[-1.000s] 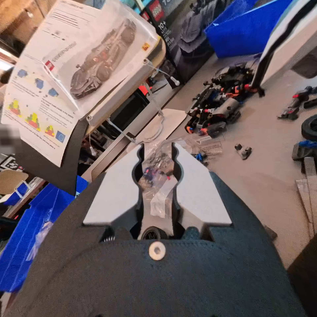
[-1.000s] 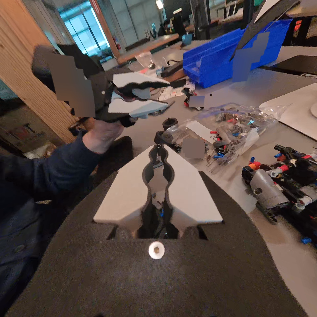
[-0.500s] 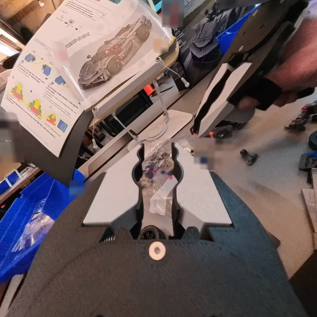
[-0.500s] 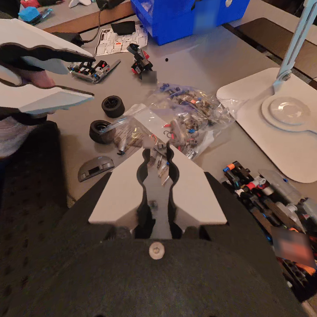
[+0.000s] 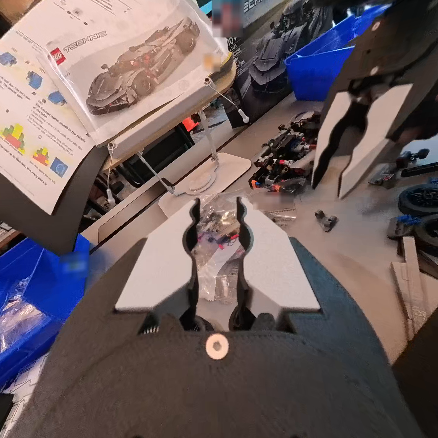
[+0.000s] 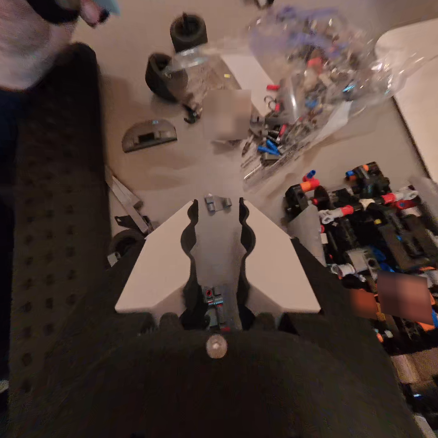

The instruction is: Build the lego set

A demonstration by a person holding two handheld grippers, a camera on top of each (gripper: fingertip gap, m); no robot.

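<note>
Half-built lego chassis [image 6: 369, 237], black with red, orange and blue pins, sits at right of right wrist frame. Clear crinkly parts bag [image 6: 315, 78] upper right; bare grey table [image 6: 189, 170] in the middle offers room. Right gripper [image 6: 216, 201] jaws parted, empty, above a small grey piece [image 6: 216, 203]. Left gripper [image 5: 216, 201] parted, empty.

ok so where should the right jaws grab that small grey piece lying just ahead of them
Take the small grey piece across its short middle, straight from above. It lies flat and crosswise on the bare table, clear of other parts. The right gripper is open and already in line.
</note>
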